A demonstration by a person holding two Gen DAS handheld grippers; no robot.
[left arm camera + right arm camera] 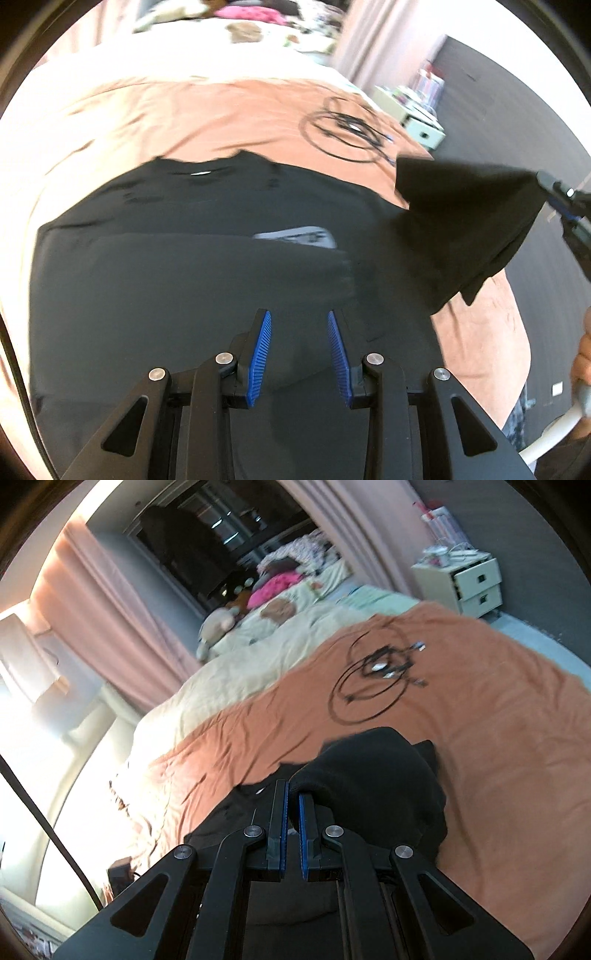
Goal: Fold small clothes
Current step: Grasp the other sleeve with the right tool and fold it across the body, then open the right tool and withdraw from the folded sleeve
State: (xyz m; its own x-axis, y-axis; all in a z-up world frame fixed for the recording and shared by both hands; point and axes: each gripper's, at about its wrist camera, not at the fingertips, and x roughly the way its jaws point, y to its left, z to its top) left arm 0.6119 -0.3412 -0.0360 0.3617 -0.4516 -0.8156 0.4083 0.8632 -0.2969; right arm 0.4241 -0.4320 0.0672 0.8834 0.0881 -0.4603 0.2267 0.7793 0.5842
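Garment: black cotton T-shirt (192, 280) lies on my orange bedspread (207, 118).
Left gripper (300, 354): my jaws spread, empty.
Right gripper (292, 827): pinching the shirt's lifted sleeve (461, 221).

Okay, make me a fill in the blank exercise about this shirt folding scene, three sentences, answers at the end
1. The black shirt lies on a sheet coloured ____.
2. The right hand-held gripper is shut on the shirt's lifted ____.
3. The left hand-held gripper, over the shirt, has its jaws apart and holds ____.

Missing words: orange; sleeve; nothing
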